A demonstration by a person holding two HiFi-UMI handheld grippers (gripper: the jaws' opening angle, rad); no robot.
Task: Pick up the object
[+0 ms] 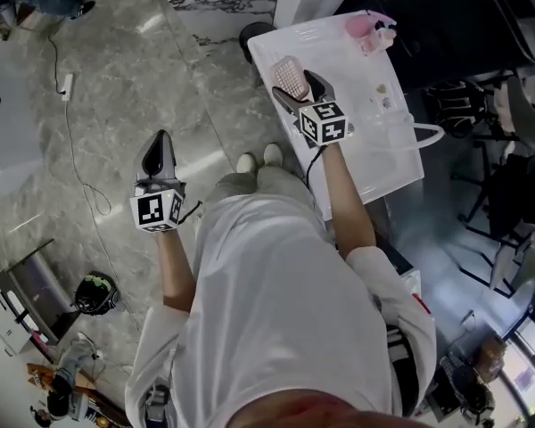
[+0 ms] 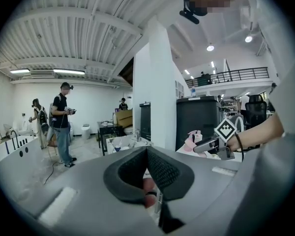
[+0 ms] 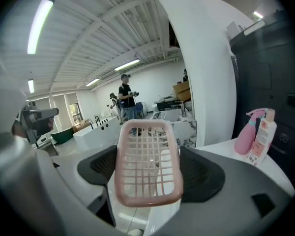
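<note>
The right gripper is clamping a pink lattice basket, its dark pads pressing the basket's two long sides and standing apart by the basket's width. The basket is standing on edge, its open face turned toward the camera. In the head view the right gripper is holding the basket over the near left corner of a white table. The basket's lower rim is blocking the spot beneath it, so contact with the tabletop is not showing.

The left gripper is carrying nothing, its padded jaws meeting at the tips. A small reddish shape is sitting low in the slot behind them, possibly a fingertip of the hand holding it. From above, the left gripper is hanging over the grey marble floor, well apart from the table.

A pink spray bottle and a paler bottle are standing side by side at the table's far end, the paler one's label too small to read. In the head view they are merging into one pink blur. A pale loop at the table's right edge is too faint to identify. The person's white shirt is filling the lower frame, hiding the floor below, with only the toes of the shoes showing. Two bystanders are standing far off in the left gripper view.
</note>
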